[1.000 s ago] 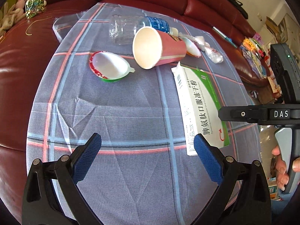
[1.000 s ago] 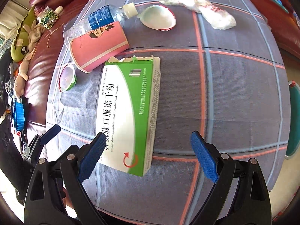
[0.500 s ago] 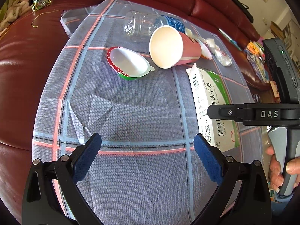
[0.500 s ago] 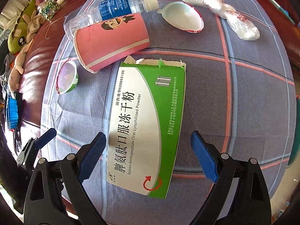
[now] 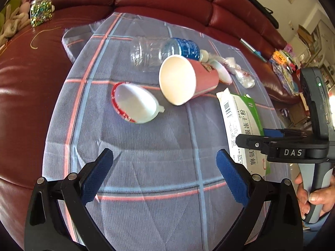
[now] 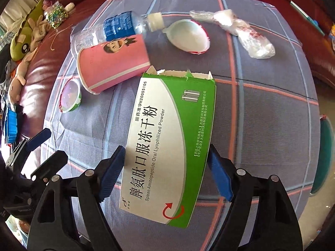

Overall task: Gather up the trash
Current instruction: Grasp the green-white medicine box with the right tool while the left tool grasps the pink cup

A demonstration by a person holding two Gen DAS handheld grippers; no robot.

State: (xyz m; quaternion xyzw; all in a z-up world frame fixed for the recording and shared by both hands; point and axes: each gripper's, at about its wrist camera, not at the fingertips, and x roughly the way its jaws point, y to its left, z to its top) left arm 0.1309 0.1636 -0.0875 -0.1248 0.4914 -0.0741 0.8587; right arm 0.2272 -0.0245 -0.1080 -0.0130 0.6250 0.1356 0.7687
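Green-white medicine box (image 6: 167, 146) between right tool (image 6: 165, 167) pads, jaws just closing; left tool (image 5: 165, 179) spread, empty

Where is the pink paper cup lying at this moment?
The pink paper cup lies on its side on the checked cloth, in the upper left of the right wrist view, against the plastic bottle and just beyond the green medicine box.

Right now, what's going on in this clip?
A person with a gripper in each hand is collecting trash off a plaid cloth on a red sofa. The right gripper has just been closing around the green and white medicine box; the box sits between its pads, seemingly touching them. The left gripper hovers open and empty. The pink paper cup, plastic bottle and jelly cups lie untouched.
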